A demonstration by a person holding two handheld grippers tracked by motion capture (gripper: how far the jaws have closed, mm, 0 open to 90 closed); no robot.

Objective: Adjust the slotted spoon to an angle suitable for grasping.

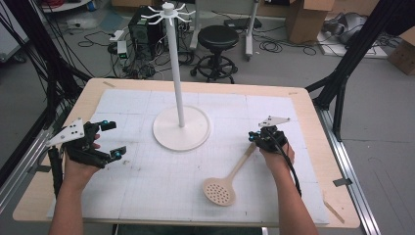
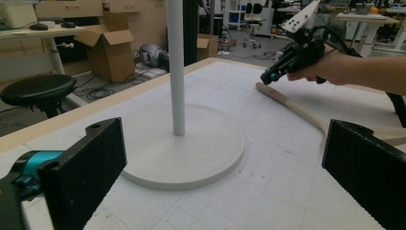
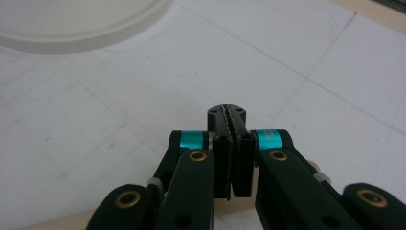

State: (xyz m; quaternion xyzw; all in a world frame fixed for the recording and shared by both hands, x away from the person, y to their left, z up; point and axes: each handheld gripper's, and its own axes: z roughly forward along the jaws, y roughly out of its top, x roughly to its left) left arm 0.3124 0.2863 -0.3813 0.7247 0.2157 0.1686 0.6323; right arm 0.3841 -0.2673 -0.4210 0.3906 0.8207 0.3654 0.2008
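Left gripper (image 1: 108, 139) sits at the left of the high view, held in a hand (image 1: 78, 164), its jaws spread wide with nothing between them. Its own view looks past them at the stand (image 2: 182, 143) and, further off, the right gripper (image 2: 273, 75).

At centre, the stand's round base (image 1: 181, 128) rests on the white mat (image 1: 147, 186), and its pole (image 1: 173, 63) rises to a ring of hooks at the top of the frame.

Right of centre lies the skimmer (image 1: 227, 178), long axis diagonal: its perforated bowl (image 1: 219, 191) at lower centre, its handle (image 1: 243, 160) running up and right.

At the right, the right gripper (image 1: 253, 137) has its jaws pressed together, seemingly empty in its own view. The handle's tip lies just beside them; touch cannot be told. Stand and skimmer are well apart.
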